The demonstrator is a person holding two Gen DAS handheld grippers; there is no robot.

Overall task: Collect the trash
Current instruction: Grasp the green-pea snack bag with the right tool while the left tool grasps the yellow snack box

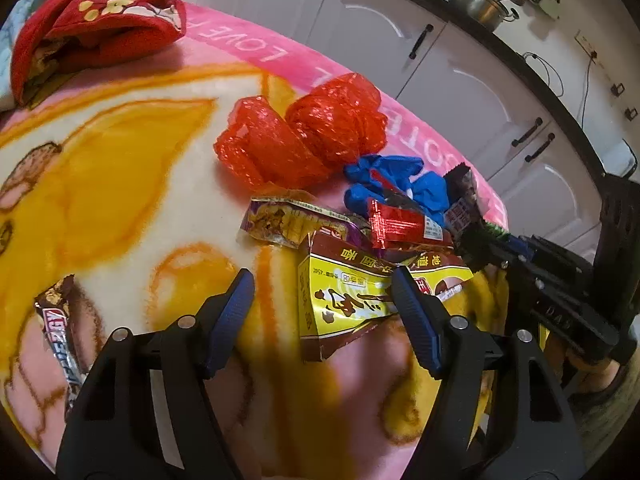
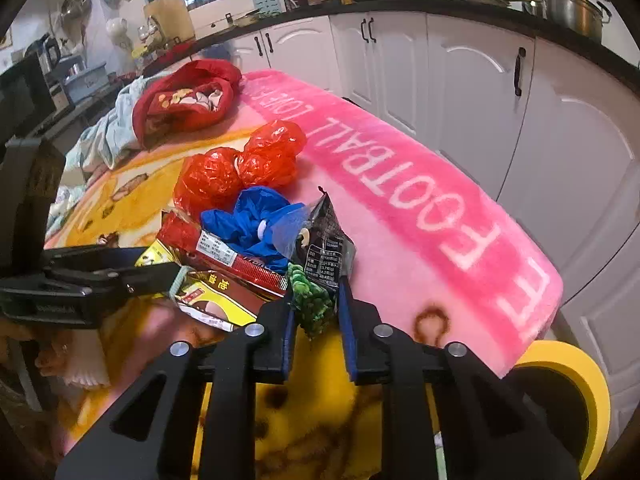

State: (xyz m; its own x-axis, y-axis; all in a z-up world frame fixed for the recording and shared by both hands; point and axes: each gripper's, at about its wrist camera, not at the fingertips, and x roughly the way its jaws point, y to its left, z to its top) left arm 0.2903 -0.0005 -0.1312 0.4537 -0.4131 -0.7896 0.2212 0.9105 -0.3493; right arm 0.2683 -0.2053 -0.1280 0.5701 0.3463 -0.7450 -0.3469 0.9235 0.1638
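A heap of trash lies on a pink and yellow blanket: a crumpled red plastic bag, a blue glove, a red foil wrapper, a purple snack wrapper and a yellow and brown carton. My left gripper is open, its right finger over the carton. My right gripper is shut on a green snack packet at the heap's near edge, beside a dark wrapper. The left gripper shows in the right wrist view, touching the carton.
A chocolate bar wrapper lies apart at the left. A red padded garment sits at the blanket's far end. White kitchen cabinets stand close behind. A yellow tape roll sits past the blanket's right corner.
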